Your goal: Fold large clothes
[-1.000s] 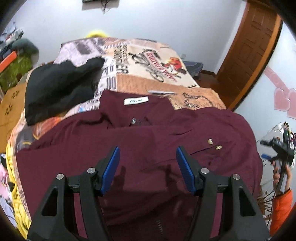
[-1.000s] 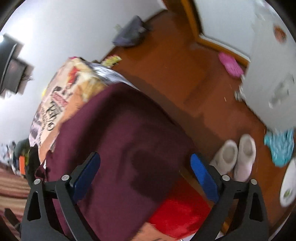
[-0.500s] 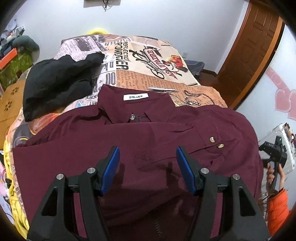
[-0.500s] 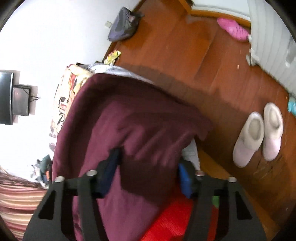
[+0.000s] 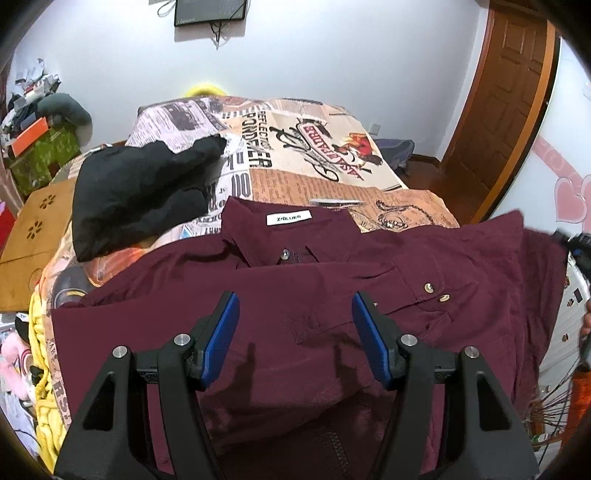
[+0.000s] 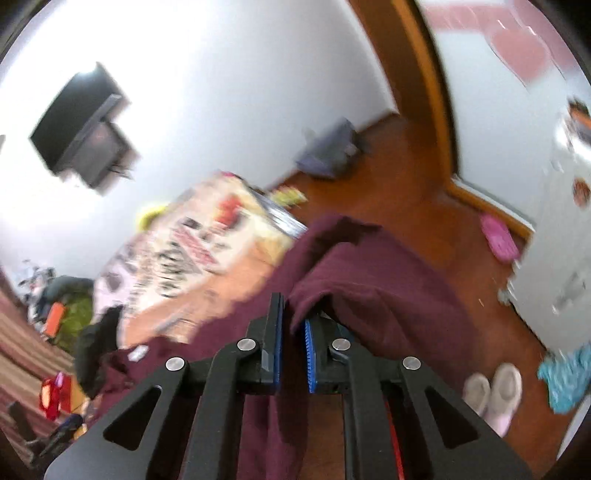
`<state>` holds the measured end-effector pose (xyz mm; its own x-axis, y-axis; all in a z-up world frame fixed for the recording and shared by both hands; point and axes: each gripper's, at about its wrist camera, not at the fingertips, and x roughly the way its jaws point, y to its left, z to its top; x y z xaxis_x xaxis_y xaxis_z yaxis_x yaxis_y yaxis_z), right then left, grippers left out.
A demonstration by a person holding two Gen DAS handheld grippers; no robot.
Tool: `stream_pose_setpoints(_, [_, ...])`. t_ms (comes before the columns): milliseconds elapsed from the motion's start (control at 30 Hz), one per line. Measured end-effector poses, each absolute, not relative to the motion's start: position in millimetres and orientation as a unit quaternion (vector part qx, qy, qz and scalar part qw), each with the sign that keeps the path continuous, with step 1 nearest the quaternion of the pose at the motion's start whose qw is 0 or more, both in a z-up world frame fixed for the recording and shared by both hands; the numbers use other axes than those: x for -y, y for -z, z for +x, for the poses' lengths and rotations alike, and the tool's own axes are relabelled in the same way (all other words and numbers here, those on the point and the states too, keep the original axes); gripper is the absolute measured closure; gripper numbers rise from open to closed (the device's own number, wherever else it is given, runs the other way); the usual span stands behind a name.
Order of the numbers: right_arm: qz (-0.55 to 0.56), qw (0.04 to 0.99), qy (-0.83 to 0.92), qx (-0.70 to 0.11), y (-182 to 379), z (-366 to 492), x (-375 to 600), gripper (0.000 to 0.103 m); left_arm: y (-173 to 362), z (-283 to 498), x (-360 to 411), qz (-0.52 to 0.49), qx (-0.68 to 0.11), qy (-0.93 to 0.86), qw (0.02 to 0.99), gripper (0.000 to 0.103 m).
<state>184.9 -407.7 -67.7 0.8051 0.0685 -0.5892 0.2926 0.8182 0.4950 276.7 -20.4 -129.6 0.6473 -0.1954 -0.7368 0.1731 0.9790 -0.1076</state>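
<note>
- The maroon shirt (image 5: 303,295) lies spread front-up across the near end of the bed (image 5: 314,155), filling the lower middle of the left wrist view; its collar and a white neck label (image 5: 288,218) point toward the top of the frame.
- One cuff with two metal snaps (image 5: 435,291) lies across the chest, right of centre.
- The shirt's right edge is lifted off the bed at the far right of the left wrist view.
- In the right wrist view the right gripper (image 6: 293,341) has its jaws nearly closed, pinching a fold of the maroon shirt (image 6: 369,295) between the blue pads (image 6: 309,350); this view is blurred.
- The left gripper (image 5: 295,338) hangs above the shirt's lower front with jaws wide apart and holding nothing.
- A black garment (image 5: 140,192) lies bunched on the newspaper-print bedcover, upper left of the shirt, near the collar.
- A dark screen (image 5: 209,11) hangs on the white wall at the top; a brown door (image 5: 509,110) stands at upper right.
- A pair of pale slippers (image 6: 493,387) sits on the wooden floor (image 6: 424,177) at lower right of the right wrist view.
</note>
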Motion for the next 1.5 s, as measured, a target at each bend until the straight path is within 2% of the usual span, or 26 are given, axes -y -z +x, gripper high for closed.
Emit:
stream_pose_setpoints(233, [0.234,0.936,-0.046,-0.258,6.8,171.6,340.0,0.095,125.2,268.8,23.4,-0.002,-0.392,0.108,0.913,0.041])
stream_pose_setpoints(400, [0.204,0.922,-0.128,-0.302,31.3,185.3,287.6,0.094,121.9,264.1,22.6,-0.004,-0.387,0.113,0.915,0.041])
stream_pose_setpoints(533, [0.205,0.882,-0.184,-0.383,81.1,211.9,243.9,0.095,120.3,260.7,20.5,-0.005,-0.386,0.112,0.916,0.041])
stream_pose_setpoints(733, [0.166,0.850,-0.182,-0.466,133.7,220.7,208.0,0.094,124.3,258.7,15.1,-0.007,-0.393,0.106,0.914,0.041])
stream_pose_setpoints(967, [0.191,0.830,-0.182,-0.492,117.9,207.4,228.5,0.094,129.4,259.9,17.3,-0.006,-0.398,0.105,0.911,0.041])
stream_pose_setpoints(1033, [0.196,0.831,-0.178,-0.490,110.4,203.1,232.4,0.089,129.4,260.5,20.3,-0.006,-0.397,0.107,0.912,0.041])
stream_pose_setpoints(1067, [0.197,0.834,-0.172,-0.486,105.4,200.2,237.2,0.080,129.2,260.7,21.9,-0.006,-0.396,0.108,0.912,0.041])
stream_pose_setpoints(1100, [0.197,0.840,-0.160,-0.479,101.0,196.3,241.5,0.063,129.0,260.7,23.5,-0.006,-0.395,0.110,0.912,0.041])
stream_pose_setpoints(1167, [0.200,0.858,-0.132,-0.454,89.9,187.7,254.3,0.041,128.2,260.5,26.3,-0.006,-0.394,0.113,0.912,0.041])
stream_pose_setpoints(1200, [0.206,0.866,-0.122,-0.440,85.2,183.3,261.7,0.035,127.9,260.5,28.2,-0.005,-0.394,0.116,0.912,0.041])
stream_pose_setpoints(1333, [0.250,0.875,-0.074,-0.408,75.9,173.2,299.9,0.032,128.3,261.0,32.9,-0.002,-0.393,0.118,0.912,0.041])
stream_pose_setpoints(1500, [0.312,0.858,-0.006,-0.407,97.2,174.0,343.7,0.032,128.4,262.3,34.8,0.000,-0.393,0.117,0.912,0.041])
